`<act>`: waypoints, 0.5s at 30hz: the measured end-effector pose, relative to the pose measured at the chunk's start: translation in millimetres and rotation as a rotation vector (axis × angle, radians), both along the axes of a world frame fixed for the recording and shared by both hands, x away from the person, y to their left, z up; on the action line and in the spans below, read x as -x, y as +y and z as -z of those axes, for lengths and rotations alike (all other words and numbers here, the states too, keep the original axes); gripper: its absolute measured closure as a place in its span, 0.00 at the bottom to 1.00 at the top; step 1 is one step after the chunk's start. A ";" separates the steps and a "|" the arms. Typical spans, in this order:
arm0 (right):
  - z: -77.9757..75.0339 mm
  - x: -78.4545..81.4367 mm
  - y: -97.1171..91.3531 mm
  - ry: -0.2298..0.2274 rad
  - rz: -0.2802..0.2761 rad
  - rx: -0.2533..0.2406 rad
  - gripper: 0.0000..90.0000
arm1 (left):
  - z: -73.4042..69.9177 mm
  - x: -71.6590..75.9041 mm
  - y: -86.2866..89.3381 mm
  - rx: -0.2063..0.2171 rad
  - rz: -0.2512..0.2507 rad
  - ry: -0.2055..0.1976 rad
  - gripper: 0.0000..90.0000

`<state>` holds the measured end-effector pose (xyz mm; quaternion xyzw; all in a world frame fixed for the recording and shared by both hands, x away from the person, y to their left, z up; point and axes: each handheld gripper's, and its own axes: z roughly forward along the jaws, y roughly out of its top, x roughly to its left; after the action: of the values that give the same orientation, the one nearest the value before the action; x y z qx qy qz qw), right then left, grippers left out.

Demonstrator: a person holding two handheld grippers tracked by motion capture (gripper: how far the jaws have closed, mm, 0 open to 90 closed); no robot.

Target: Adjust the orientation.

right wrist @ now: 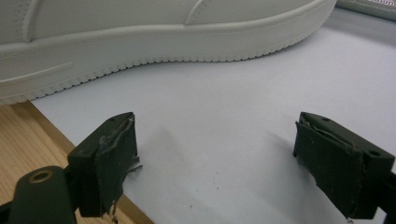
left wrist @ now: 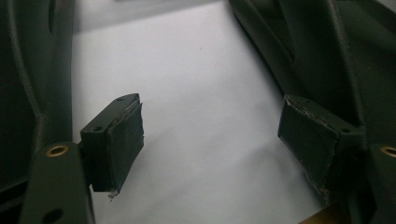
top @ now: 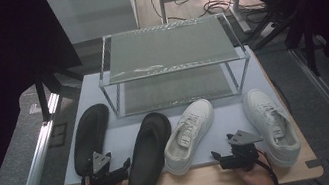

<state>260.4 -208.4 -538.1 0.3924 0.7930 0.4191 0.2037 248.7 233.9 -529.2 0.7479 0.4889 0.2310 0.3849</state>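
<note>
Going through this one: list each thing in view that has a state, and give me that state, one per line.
Left gripper: open, nothing between the jaws.
Right gripper: open, nothing between the jaws.
Left black slipper: flat on the mat, sole down.
Right black slipper: flat on the mat, sole down.
Left white sneaker: upright on the mat, angled.
Right white sneaker: upright on the mat.
Two-tier rack: both shelves empty.

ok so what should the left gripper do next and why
Probably ease the left gripper sideways onto the edge of one black slipper. Its jaws stand open with only the pale mat between them, and it sits in the gap between that slipper and the other black slipper. Both lie flat in front of the empty wire rack, which seems the likely place for them.
</note>
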 end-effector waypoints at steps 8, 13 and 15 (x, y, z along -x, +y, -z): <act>0.0 0.0 0.1 0.000 0.001 0.000 0.15 | -6.8 1.5 0.7 -0.016 0.003 -0.010 0.25; -0.1 0.0 0.1 0.001 0.003 0.001 0.15 | -11.5 1.5 6.2 -0.009 -0.010 -0.021 0.27; -0.2 0.0 0.1 0.001 0.003 0.001 0.15 | -13.3 0.9 8.1 -0.005 -0.013 -0.023 0.29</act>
<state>260.4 -208.3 -537.9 0.3938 0.7928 0.4181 0.2041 247.8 242.0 -515.9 0.7430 0.4889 0.2434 0.3870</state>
